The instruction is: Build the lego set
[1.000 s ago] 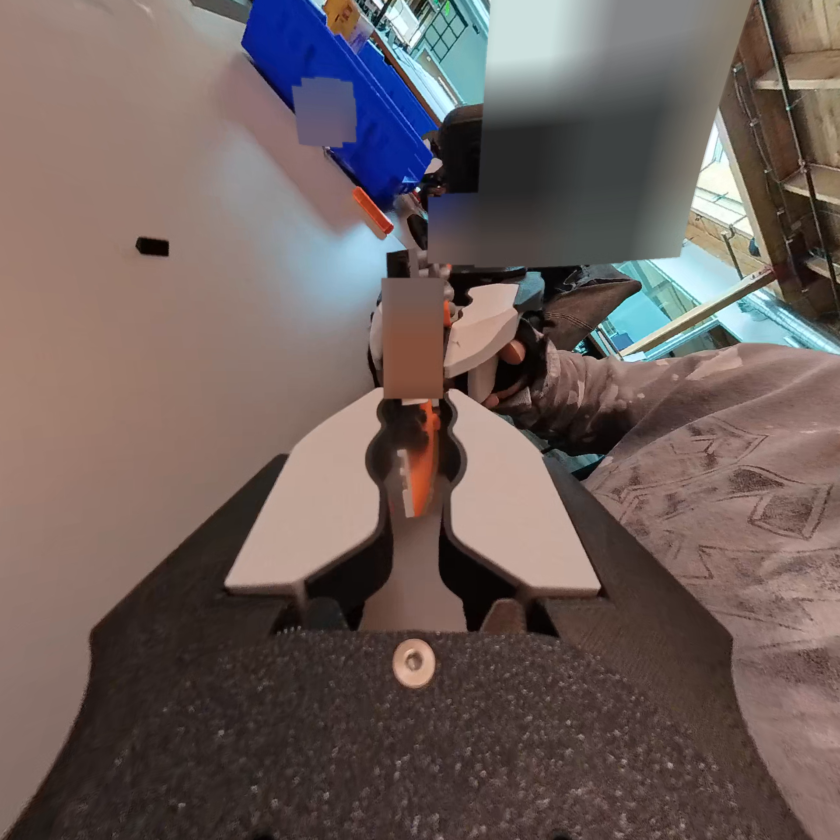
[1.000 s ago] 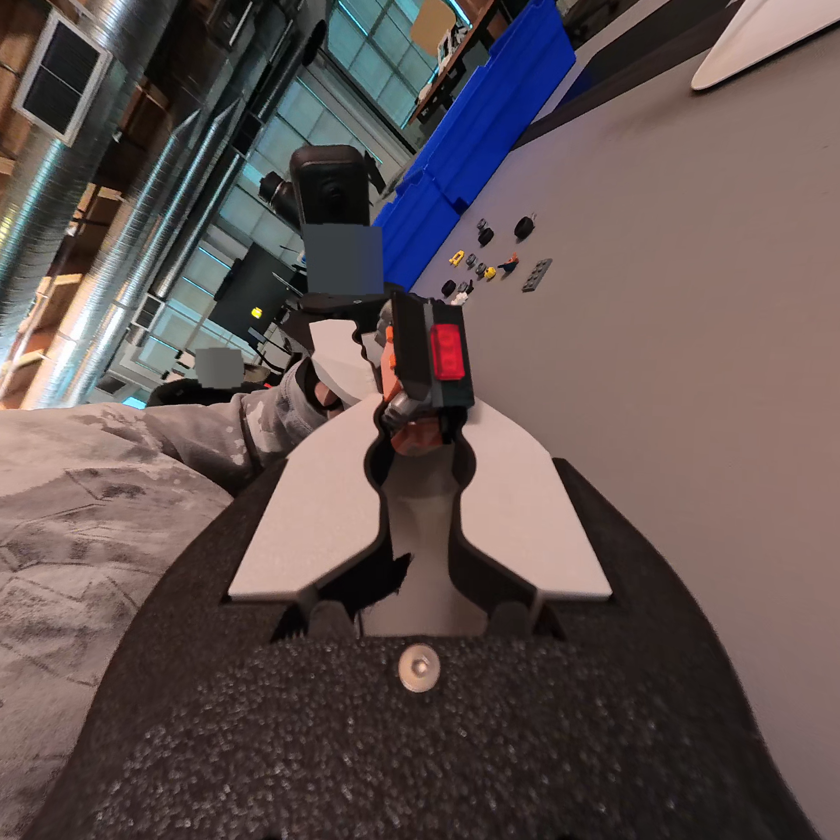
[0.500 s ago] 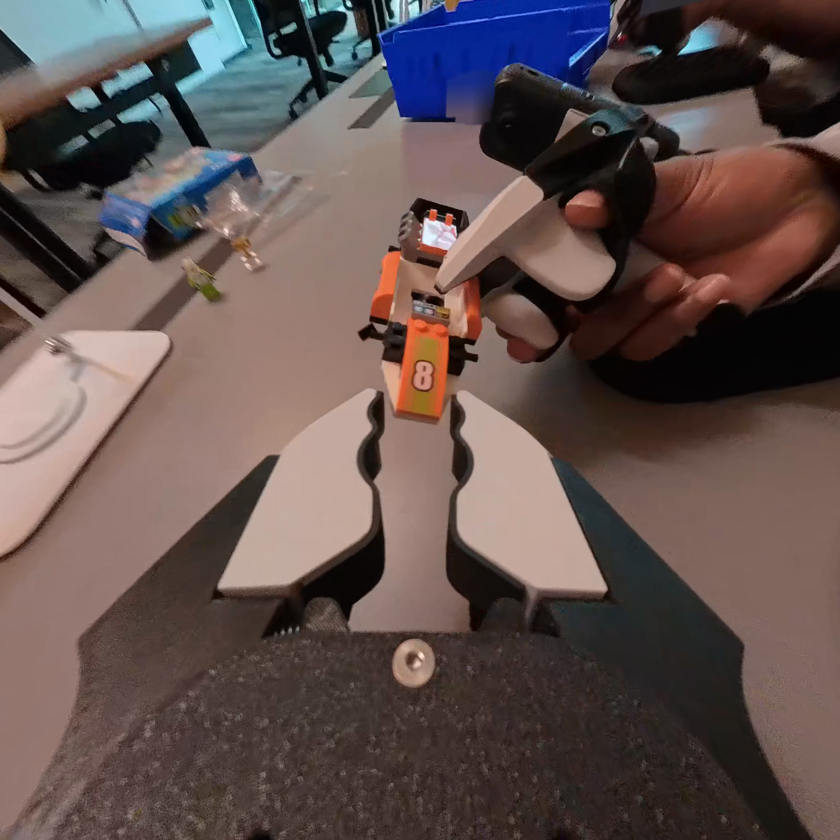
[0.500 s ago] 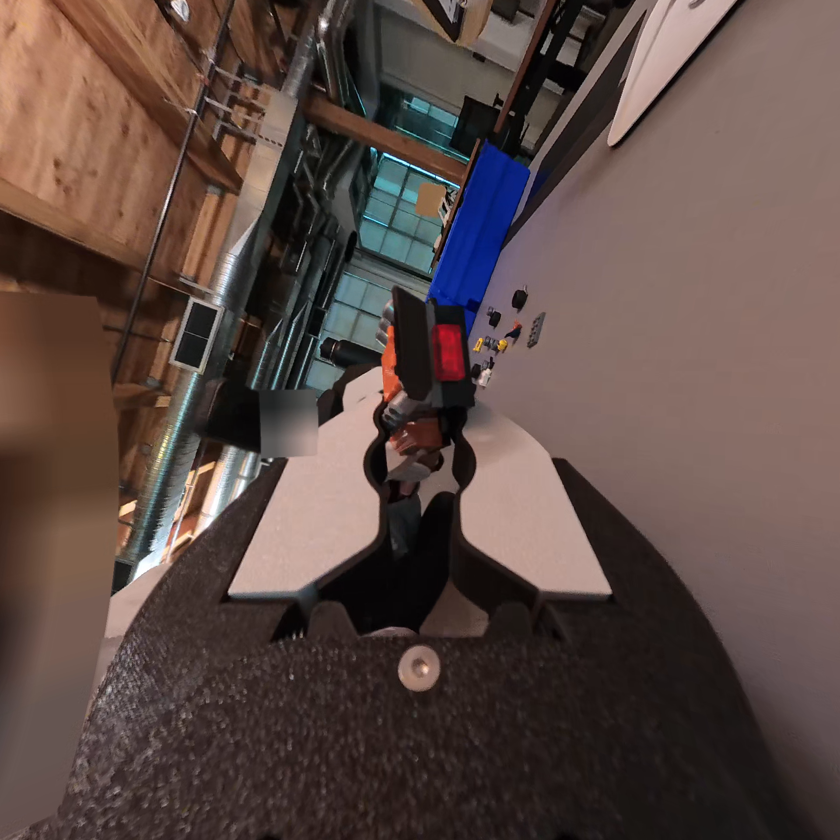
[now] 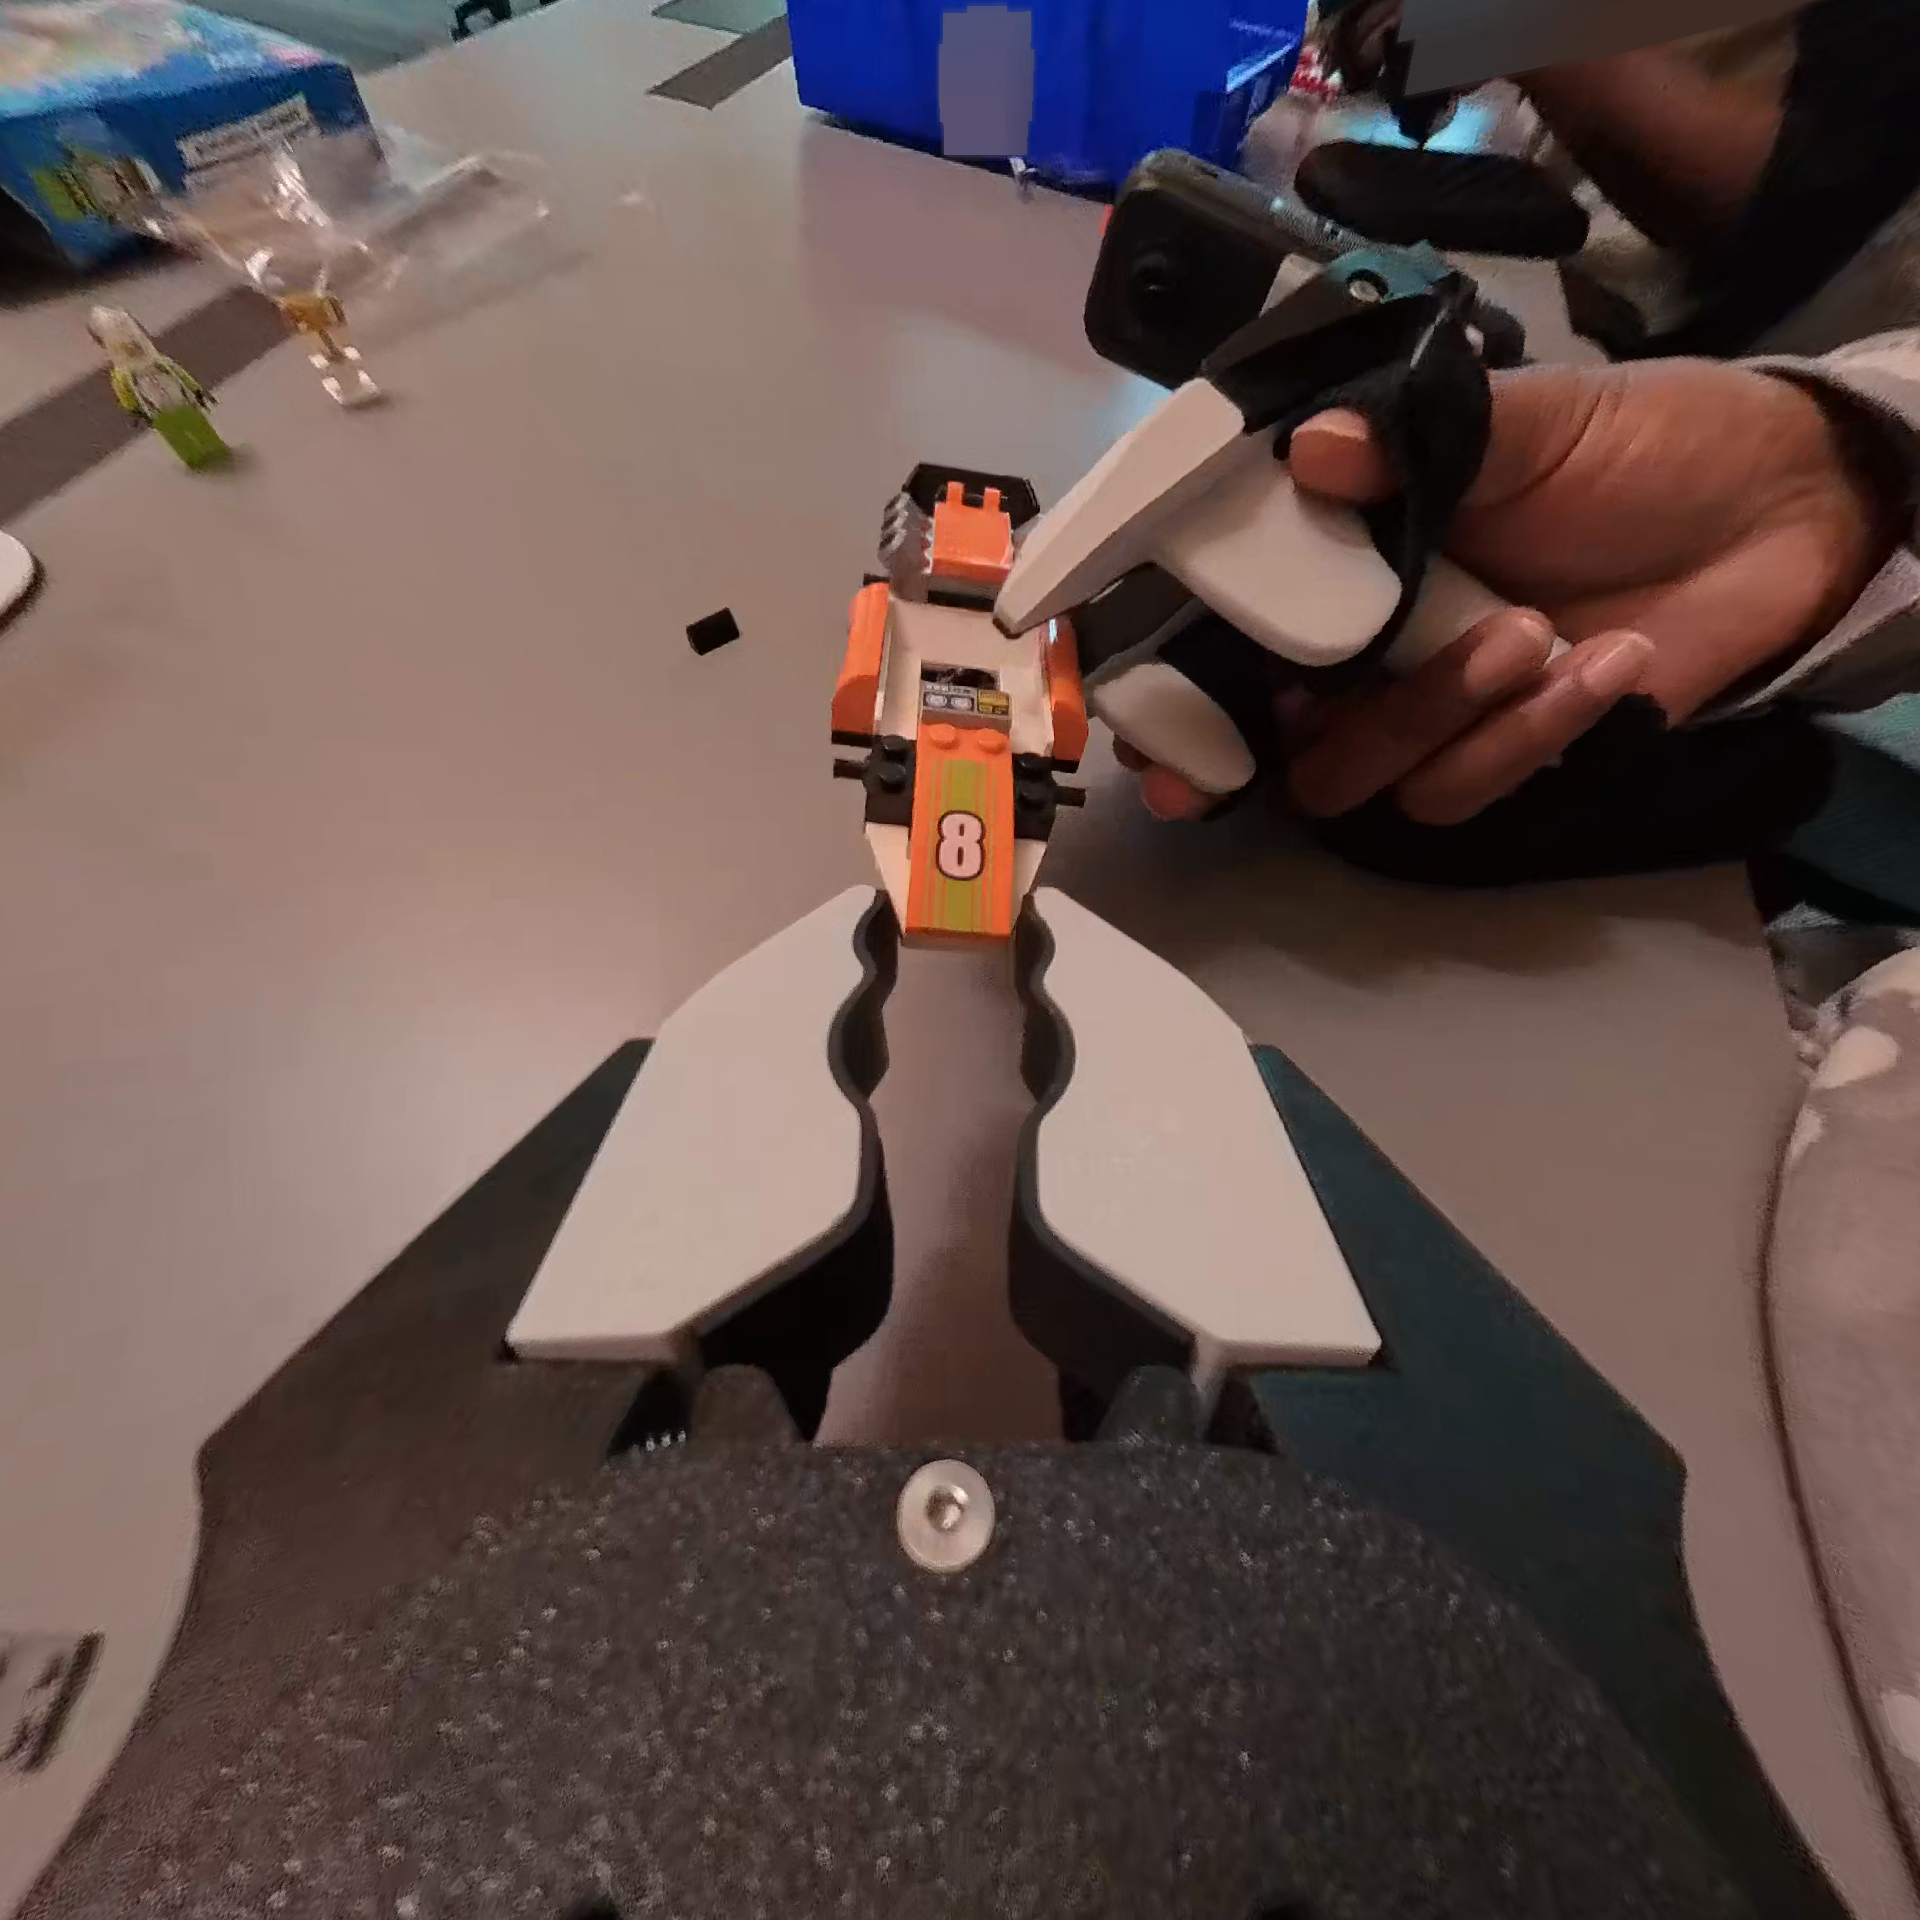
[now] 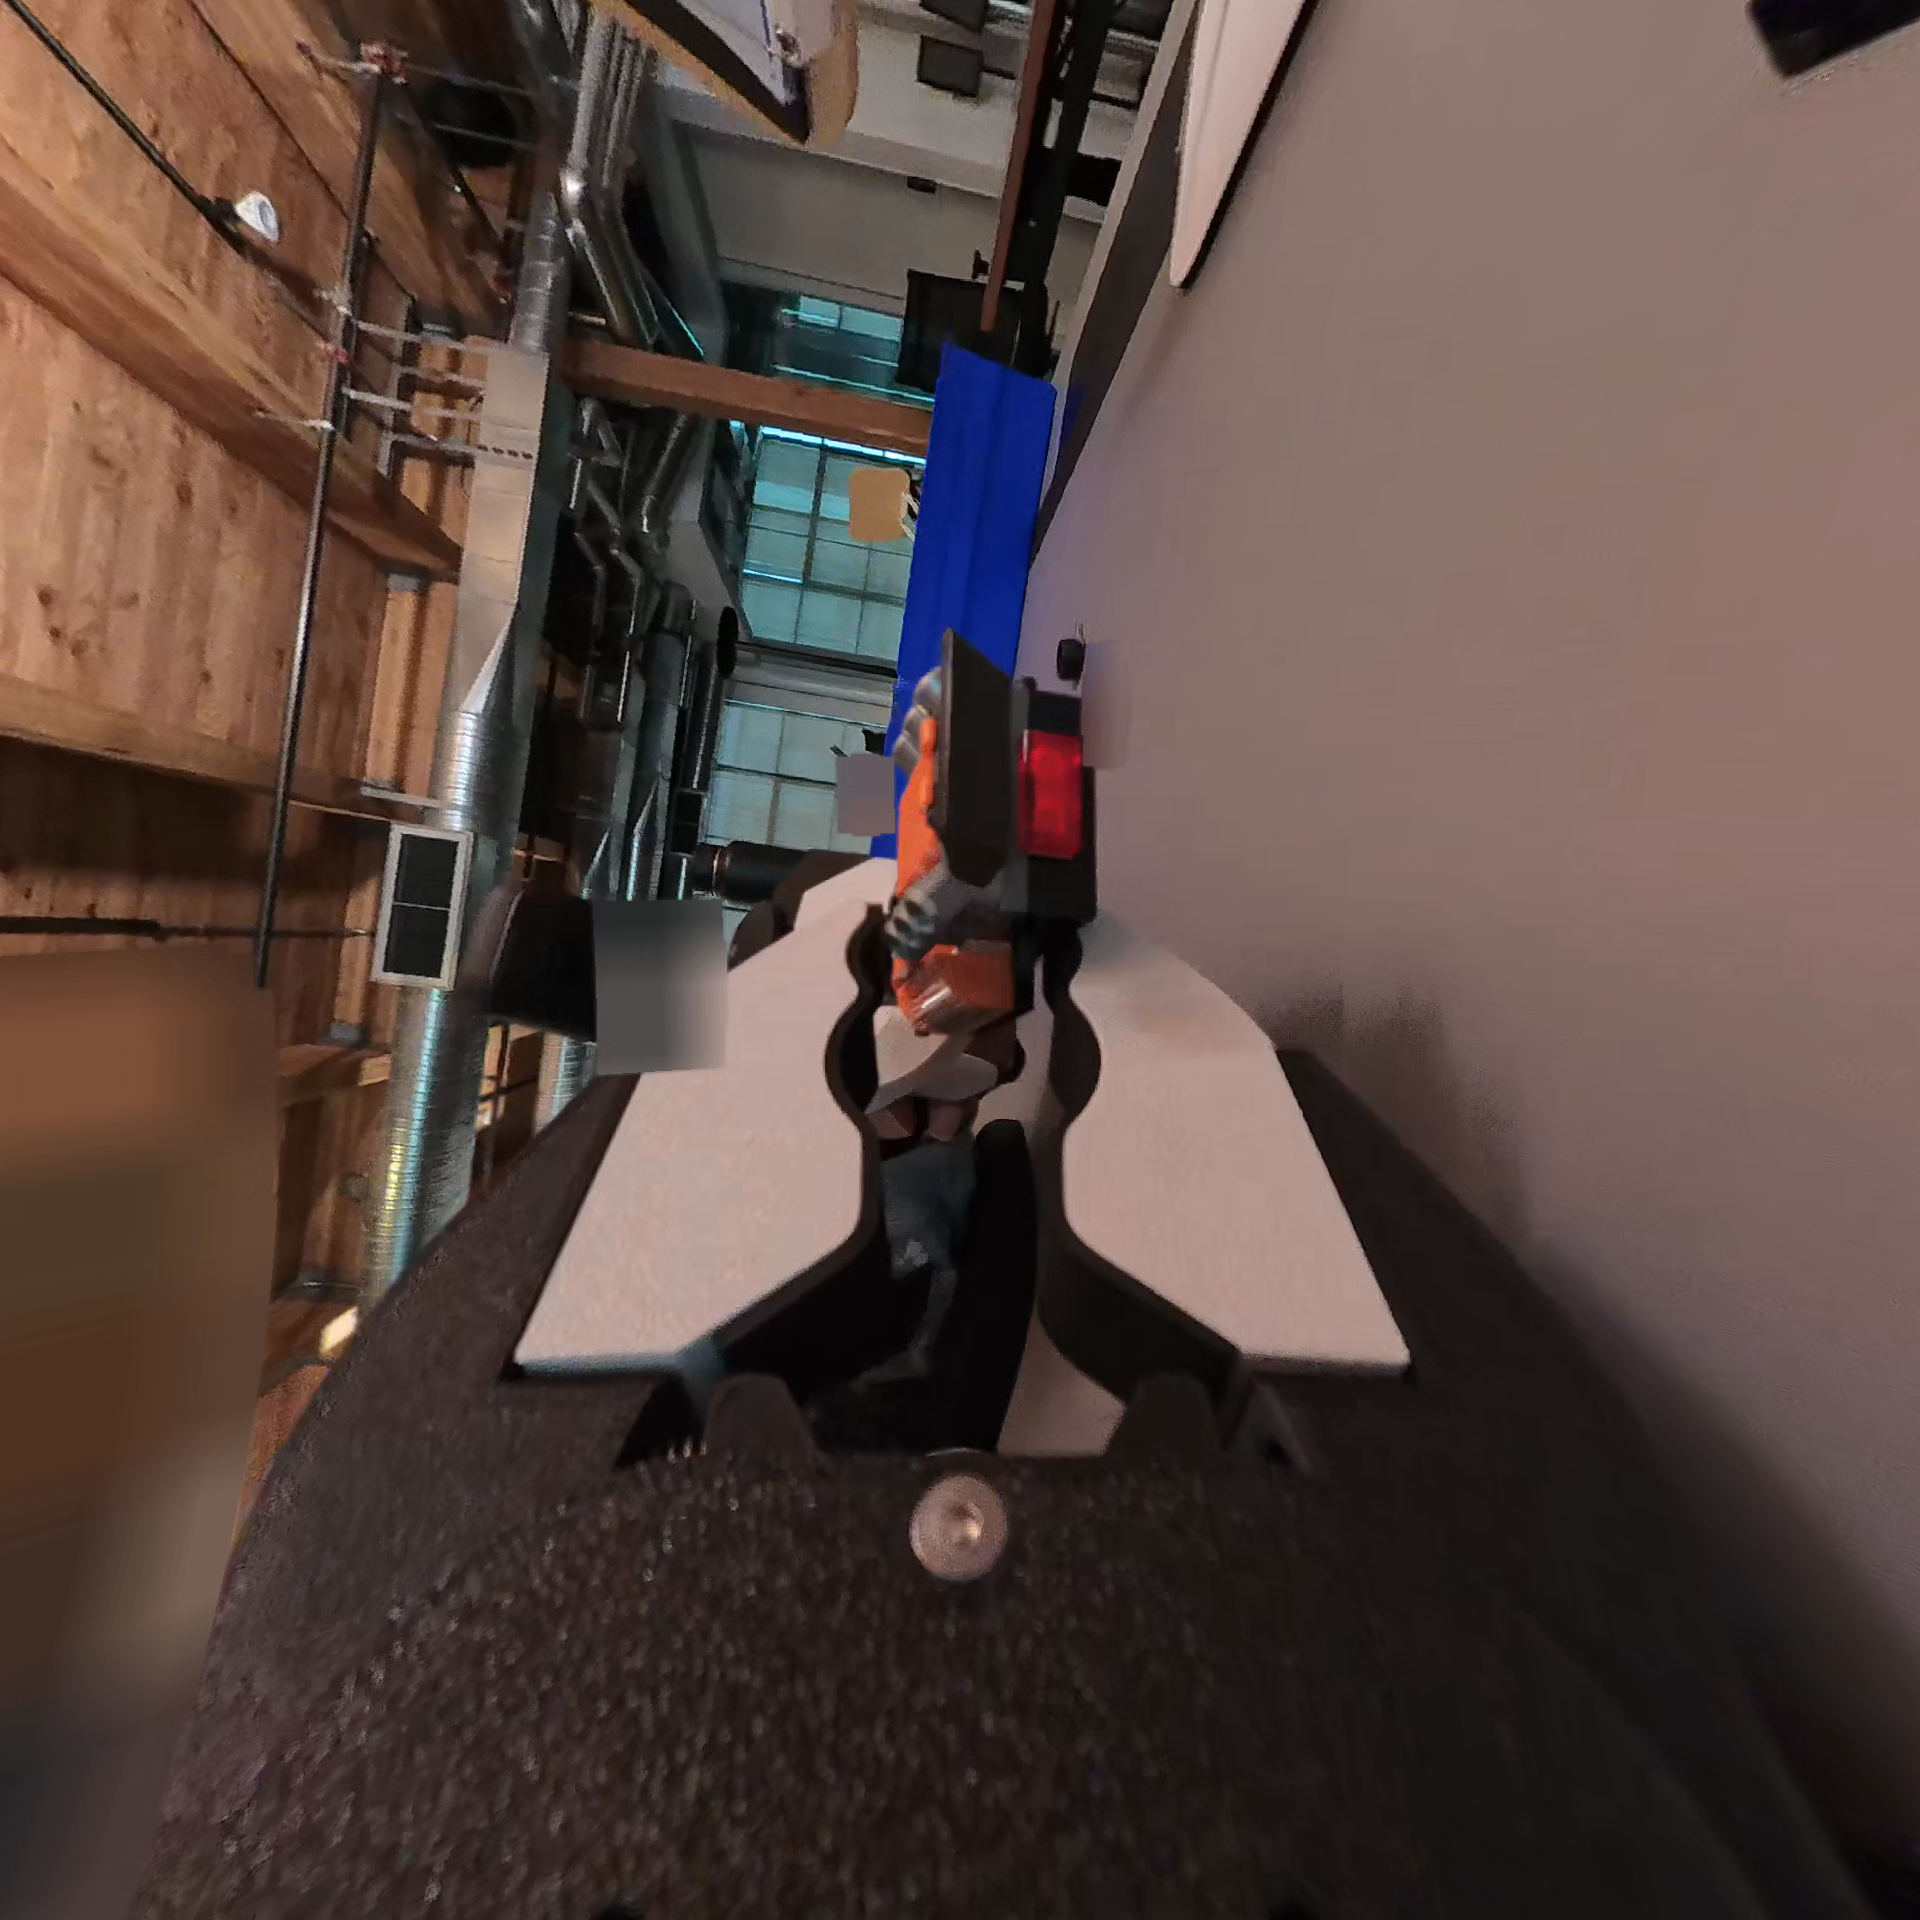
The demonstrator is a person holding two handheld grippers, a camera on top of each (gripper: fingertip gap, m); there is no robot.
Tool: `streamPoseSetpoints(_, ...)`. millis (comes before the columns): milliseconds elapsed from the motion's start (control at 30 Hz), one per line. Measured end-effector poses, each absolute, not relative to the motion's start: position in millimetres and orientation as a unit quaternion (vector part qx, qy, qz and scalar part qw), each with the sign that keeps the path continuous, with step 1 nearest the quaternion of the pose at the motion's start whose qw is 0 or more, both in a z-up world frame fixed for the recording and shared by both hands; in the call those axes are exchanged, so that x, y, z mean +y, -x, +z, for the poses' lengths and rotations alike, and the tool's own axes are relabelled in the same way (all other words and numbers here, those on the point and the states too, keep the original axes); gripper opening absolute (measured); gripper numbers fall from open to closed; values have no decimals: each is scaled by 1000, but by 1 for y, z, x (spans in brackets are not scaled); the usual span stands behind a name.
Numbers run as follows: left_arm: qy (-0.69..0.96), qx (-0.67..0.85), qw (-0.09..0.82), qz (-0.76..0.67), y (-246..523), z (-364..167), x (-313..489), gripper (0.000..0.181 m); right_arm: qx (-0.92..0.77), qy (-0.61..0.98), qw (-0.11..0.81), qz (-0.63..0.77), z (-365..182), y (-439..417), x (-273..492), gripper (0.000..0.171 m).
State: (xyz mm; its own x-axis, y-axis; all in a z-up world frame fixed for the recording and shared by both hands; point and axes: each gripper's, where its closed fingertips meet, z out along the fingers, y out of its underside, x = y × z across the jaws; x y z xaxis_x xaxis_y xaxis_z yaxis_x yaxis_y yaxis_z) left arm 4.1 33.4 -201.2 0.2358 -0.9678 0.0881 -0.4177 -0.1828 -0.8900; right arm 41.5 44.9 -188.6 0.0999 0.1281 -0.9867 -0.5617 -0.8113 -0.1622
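Holding the orange-and-white lego car (image 5: pixel 961 748) above the tabletop (image 5: pixel 468 831), the right gripper (image 6: pixel 956 935) has its fingers clamped on the rear, presenting the nose to the left gripper (image 5: pixel 951 920), whose fingers stand apart, seemingly ready to steady it.

Soft even indoor light, faint shadows, wide-angle edge bending, blurred corners, tilted right view

1. The blue cardboard box (image 5: pixel 156 125) is cut off by the top-left edge.
2. The small lime-green minifigure (image 5: pixel 161 390) is motion-blurred.
3. The orange-and-white lego vehicle (image 6: pixel 961 914) has its front hidden behind its own rear in the right wrist view.
4. The tiny black parts (image 6: pixel 1068 657) on the table are too small to identify.
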Motion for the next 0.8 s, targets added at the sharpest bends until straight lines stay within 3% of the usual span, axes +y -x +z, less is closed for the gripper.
streamPoseSetpoints(333,714,466,345,-393,7,-211,45,22,191,687,184,677,-199,-43,41,35)
streamPoseSetpoints(600,734,468,309,-383,14,-226,50,22,76,671,121,727,-173,-34,9,29)
streamPoseSetpoints(700,741,480,290,-370,14,-235,50,22,-37,686,190,702,-156,-44,10,27)
streamPoseSetpoints(800,738,500,289,-349,13,-239,53,22,-160,756,296,562,-168,-67,37,24)
